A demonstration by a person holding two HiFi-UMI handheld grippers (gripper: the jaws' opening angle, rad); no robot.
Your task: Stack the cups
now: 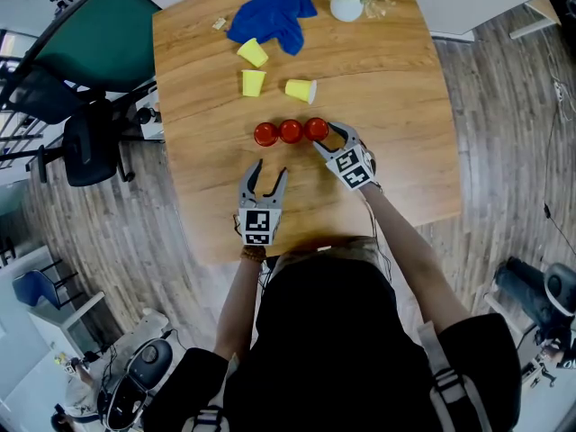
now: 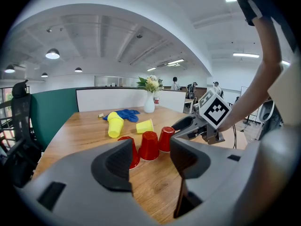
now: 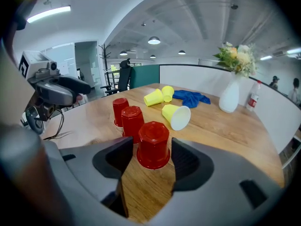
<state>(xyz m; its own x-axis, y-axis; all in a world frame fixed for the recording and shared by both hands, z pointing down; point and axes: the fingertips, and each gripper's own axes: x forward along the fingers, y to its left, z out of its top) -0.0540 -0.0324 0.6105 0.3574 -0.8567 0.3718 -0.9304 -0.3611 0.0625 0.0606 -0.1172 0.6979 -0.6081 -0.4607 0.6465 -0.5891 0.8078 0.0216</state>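
left hand-held gripper [image 2: 150, 149] gapes empty, right hand-held gripper [image 3: 151, 152] stands open around a red cup [image 3: 153, 138].

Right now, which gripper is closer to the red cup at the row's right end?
The right. The right gripper has its open jaws either side of that red cup, not pressing it; the left gripper hangs well back from it, open and empty.

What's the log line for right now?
left claw: open, empty | right claw: open, nearest red cup unheld | red cups: unstacked
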